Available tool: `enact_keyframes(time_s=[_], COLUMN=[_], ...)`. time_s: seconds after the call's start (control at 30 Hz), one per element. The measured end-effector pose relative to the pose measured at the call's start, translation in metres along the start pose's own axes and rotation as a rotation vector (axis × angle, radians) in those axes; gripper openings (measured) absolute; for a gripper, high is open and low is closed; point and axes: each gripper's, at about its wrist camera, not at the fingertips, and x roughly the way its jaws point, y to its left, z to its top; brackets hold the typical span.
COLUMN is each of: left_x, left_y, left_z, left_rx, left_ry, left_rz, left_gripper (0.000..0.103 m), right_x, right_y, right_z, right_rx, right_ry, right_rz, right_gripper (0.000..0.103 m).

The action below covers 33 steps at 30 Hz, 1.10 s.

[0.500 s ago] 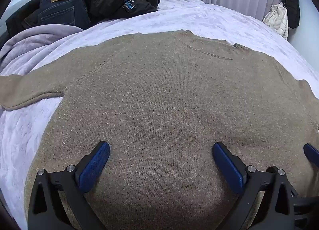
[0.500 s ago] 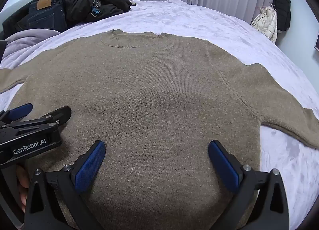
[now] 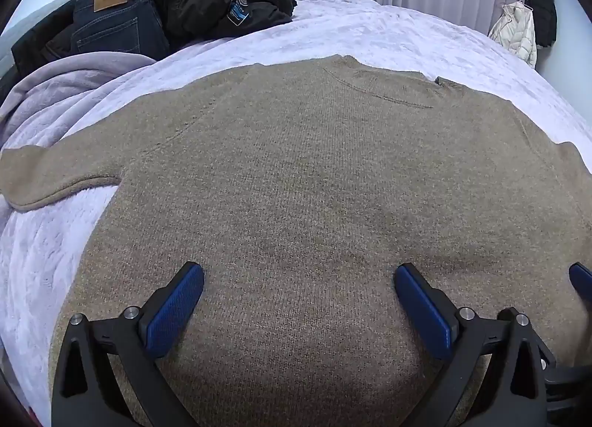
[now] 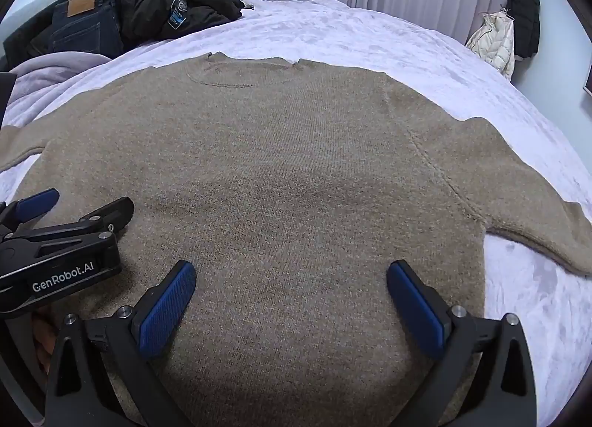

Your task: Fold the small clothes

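Note:
A tan knit sweater (image 3: 314,175) lies flat and spread out on the bed, neck away from me, both sleeves out to the sides; it also fills the right wrist view (image 4: 288,175). My left gripper (image 3: 298,279) is open and empty, hovering over the sweater's lower body. My right gripper (image 4: 292,275) is open and empty, over the lower body a little to the right. The left gripper also shows at the left edge of the right wrist view (image 4: 70,212). The sweater's bottom hem is hidden below both views.
The bed has a pale lilac cover (image 3: 388,34). Dark jeans (image 3: 114,23) and a black jacket (image 3: 214,5) are piled at the far left corner, with a lilac blanket (image 3: 55,94) beside them. Coats (image 4: 503,34) hang on the far right wall.
Both grippers have shifted very slightly; the sweater has not moved and both stay open.

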Motion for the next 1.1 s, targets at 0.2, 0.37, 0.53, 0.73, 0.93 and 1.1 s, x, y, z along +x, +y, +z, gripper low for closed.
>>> enact_keyframes(time_s=[0.2,0.37,0.53,0.73,0.93,1.1], left_x=[0.0005,-0.0025,-0.0037,-0.0040,-0.0038,-0.0035], left_y=[-0.0004,-0.0009,-0.0006,0.0013,-0.0003,-0.0007], left_z=[-0.0025,-0.0047,-0.0049,-0.0052,-0.0049,-0.0043], left_rx=[-0.006,-0.001,0.001,-0.004,0.003,0.004], left_ry=[-0.007,-0.013,-0.011,-0.008,-0.011,-0.008], left_rz=[-0.002,0.004,0.003,-0.002,0.006,0.006], left_gripper=[0.103,0.103,0.103,0.103,0.103,0.103], right_x=[-0.0002,-0.0008,-0.0009,-0.0018,-0.0024,-0.0024], right_y=[0.0013,0.0009,0.0010,0.0006,0.0001,0.0002], right_z=[-0.0001,-0.0004,0.0002,-0.0002,-0.0011,-0.0012], right_rx=[-0.001,0.001,0.001,0.004,0.004,0.001], right_ry=[0.000,-0.001,0.000,-0.003,-0.003,-0.002], right_rz=[-0.002,0.000,0.001,0.008,0.007,0.004], right_gripper=[0.103,0.103,0.103,0.103,0.103,0.103])
